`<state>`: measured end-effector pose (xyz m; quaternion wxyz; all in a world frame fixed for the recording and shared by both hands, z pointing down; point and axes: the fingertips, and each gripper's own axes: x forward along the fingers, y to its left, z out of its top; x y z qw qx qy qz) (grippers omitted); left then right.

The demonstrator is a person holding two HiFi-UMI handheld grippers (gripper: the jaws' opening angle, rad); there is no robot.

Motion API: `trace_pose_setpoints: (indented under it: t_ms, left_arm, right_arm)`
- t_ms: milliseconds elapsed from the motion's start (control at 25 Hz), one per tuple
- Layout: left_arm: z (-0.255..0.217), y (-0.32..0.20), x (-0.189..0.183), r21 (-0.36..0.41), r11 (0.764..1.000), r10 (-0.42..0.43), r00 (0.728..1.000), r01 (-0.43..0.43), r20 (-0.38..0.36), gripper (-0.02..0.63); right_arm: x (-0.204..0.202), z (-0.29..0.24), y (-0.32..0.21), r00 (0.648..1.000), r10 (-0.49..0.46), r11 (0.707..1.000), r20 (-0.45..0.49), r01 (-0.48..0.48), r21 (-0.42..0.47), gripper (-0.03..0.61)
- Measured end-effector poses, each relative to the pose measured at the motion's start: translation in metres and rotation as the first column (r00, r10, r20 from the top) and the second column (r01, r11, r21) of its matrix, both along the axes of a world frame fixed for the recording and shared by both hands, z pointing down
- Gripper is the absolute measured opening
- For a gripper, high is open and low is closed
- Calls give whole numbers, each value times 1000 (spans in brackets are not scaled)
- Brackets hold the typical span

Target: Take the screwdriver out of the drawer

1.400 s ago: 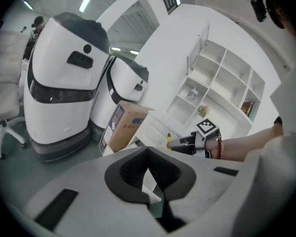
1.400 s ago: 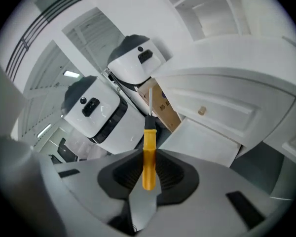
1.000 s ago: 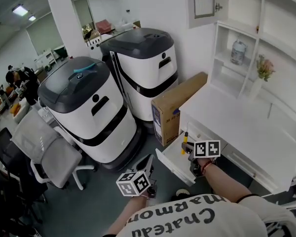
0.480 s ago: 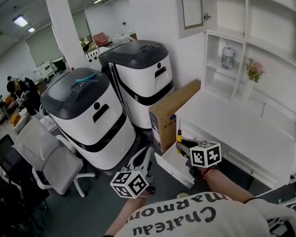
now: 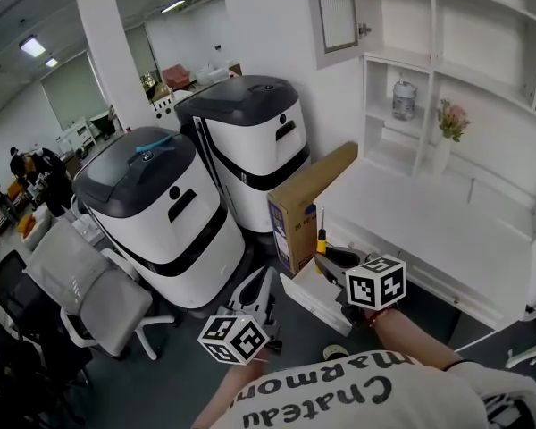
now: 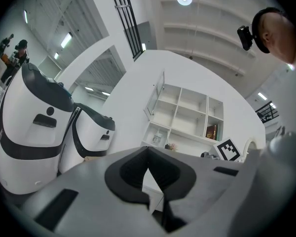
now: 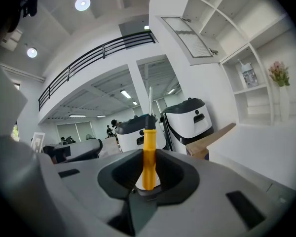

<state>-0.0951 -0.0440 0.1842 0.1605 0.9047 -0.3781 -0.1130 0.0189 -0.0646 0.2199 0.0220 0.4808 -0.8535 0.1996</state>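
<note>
Gripping yellow-handled metal-shaft screwdriver [image 7: 148, 157] upright between clenched jaws of right gripper [image 5: 327, 257], clear above open white drawer [image 5: 311, 300], shaft pointing up. Holding left gripper [image 5: 261, 290] left of drawer, jaws pressed together on nothing, near rounded white-and-black machine [image 5: 161, 222].

Right gripper [image 5: 329, 259] is holding the yellow-handled screwdriver [image 5: 321, 239] upright, metal shaft pointing up, above the open white drawer [image 5: 305, 291] of the white desk [image 5: 411, 217]. Left gripper [image 5: 261, 291] is hovering just left of the drawer. Brown cardboard box [image 5: 305, 190] is leaning against the desk side, with two white-and-black rounded machines [image 5: 165, 213] standing behind.
</note>
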Motion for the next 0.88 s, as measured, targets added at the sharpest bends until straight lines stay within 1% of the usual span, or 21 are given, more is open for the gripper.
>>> trace_pose_setpoints:
  t_ms: [240, 520, 680, 880]
  left_arm:
    - [8, 10, 0, -16, 1000, 17, 1000, -17, -6, 23]
    - [17, 22, 2, -32, 999, 43, 999, -43, -10, 23]
    - [22, 26, -3, -47, 998, 36, 999, -36, -10, 23]
    - [26, 29, -9, -53, 998, 21, 1000, -22, -19, 23]
  right_arm:
    - [2, 5, 17, 1000, 16, 1000, 9, -16, 2, 89]
    - [4, 16, 31, 999, 46, 998, 14, -46, -32, 89]
    - [4, 25, 34, 998, 54, 997, 22, -53, -56, 89]
    - [5, 34, 37, 998, 62, 996, 2, -61, -72, 89]
